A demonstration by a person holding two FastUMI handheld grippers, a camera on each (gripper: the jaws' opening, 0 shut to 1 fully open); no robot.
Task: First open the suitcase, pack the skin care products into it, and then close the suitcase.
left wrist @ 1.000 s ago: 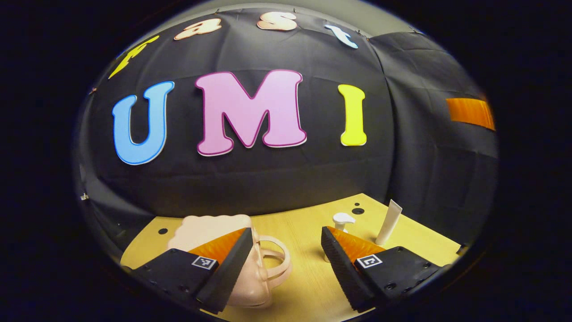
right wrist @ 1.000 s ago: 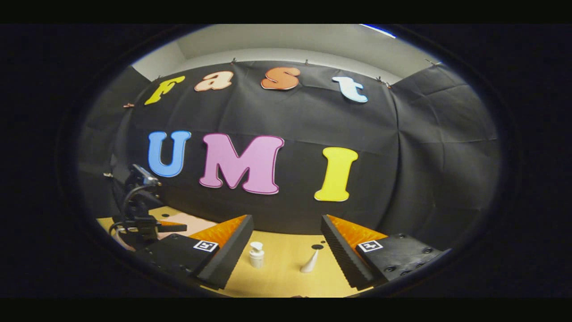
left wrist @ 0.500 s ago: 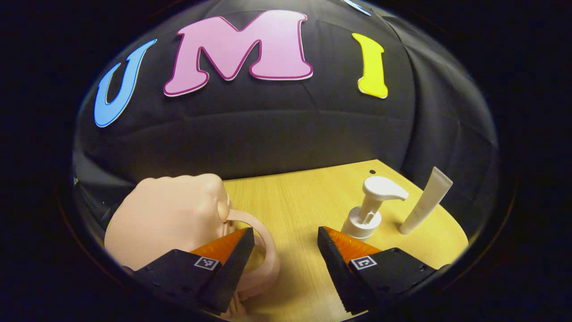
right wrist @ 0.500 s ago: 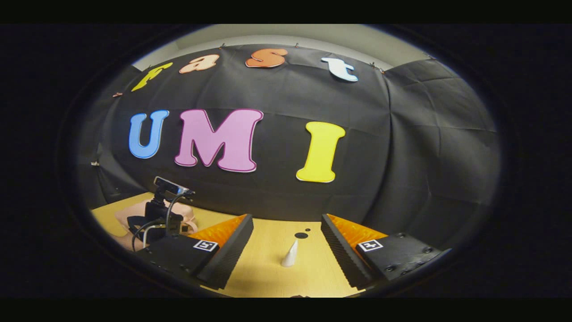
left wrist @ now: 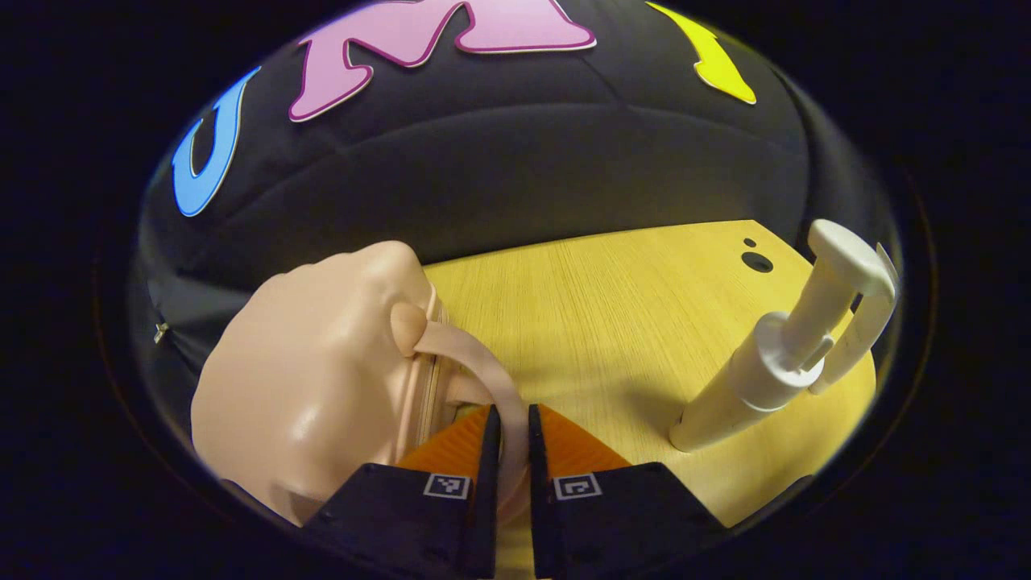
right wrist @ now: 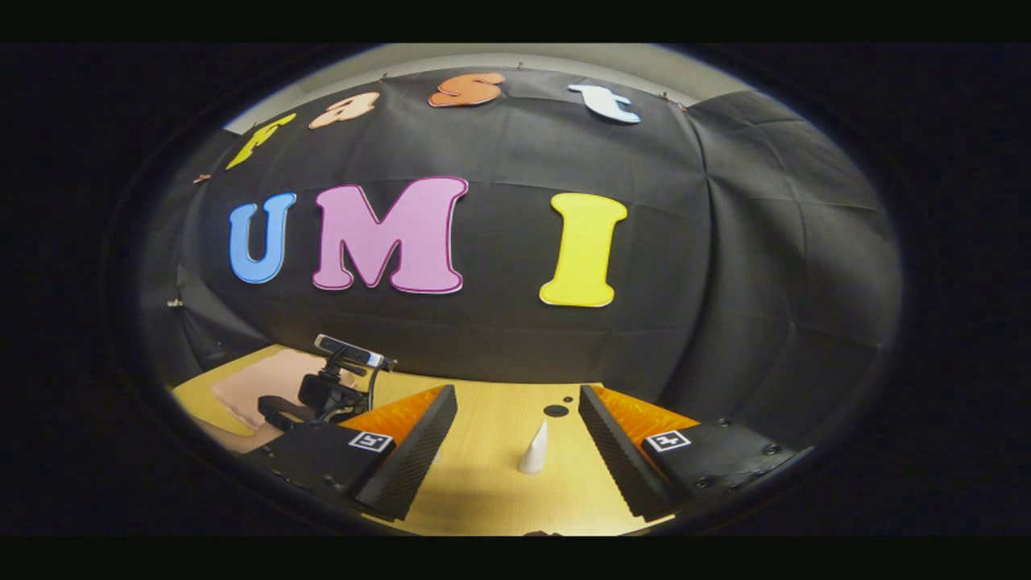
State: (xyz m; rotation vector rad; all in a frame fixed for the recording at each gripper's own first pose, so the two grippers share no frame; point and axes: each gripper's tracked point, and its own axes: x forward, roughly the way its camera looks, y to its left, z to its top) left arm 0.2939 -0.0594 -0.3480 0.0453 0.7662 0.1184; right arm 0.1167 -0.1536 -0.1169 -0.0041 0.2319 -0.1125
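Opening step in hand: left claw [left wrist: 509, 435] pinched on the looped handle [left wrist: 483, 379] of the closed pink suitcase [left wrist: 314, 379] at the table's [left wrist: 596, 306] left, right claw [right wrist: 515, 439] spread near the white tube [right wrist: 534, 449]; next, probably lifting the lid, pump bottle [left wrist: 773, 362] unpacked.

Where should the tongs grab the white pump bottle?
Probably around the straight body of the pump bottle, below the collar, coming from the side. It stands upright on the table, and its spout juts sideways, so a grip up there might slip.
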